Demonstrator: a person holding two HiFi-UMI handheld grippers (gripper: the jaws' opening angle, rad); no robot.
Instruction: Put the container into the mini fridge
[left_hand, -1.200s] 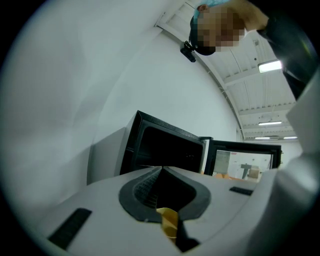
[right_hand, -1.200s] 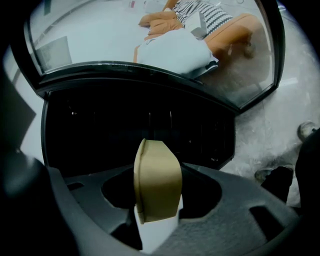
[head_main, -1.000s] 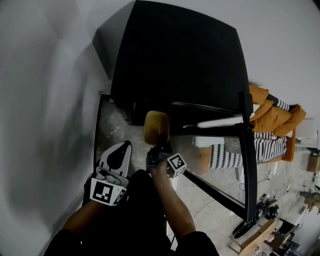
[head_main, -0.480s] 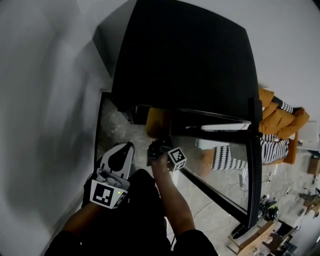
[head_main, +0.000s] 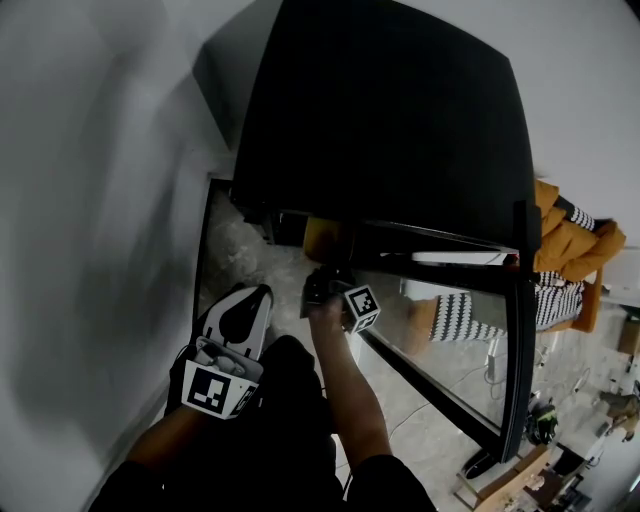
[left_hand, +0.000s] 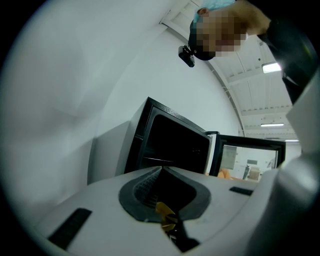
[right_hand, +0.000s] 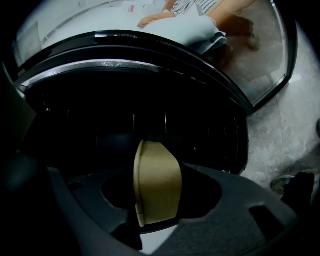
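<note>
Container: tan, rounded, stood on edge, with a seam down its left side. It is clamped between the two jaws of the right claw, the pads pressing its flat faces. From the head view, only the container's top shows, as a tan patch just ahead of the right claw and tucked under the front edge of the mini fridge. So it is at the fridge mouth; cannot tell whether it has crossed the threshold. In the right gripper view, the cavity directly ahead of the claw is dark, with thin wire shelf bars running across it behind the container. The container touches no shelf that I can see. The fridge's glass door stands swung open to the right of the right claw, and its black frame runs diagonally past the claw's marker cube. A hand grips the right claw from behind. Left claw: lower and to the left of the right claw, well apart from the container. Its jaws are clenched tip to tip with nothing gripped, and they point toward the fridge's left side. Grey marbled floor lies beneath both claws. A white wall is to the left of the left claw. An orange garment with black-and-white striped cloth lies far to the right of the right claw, beyond the door.
</note>
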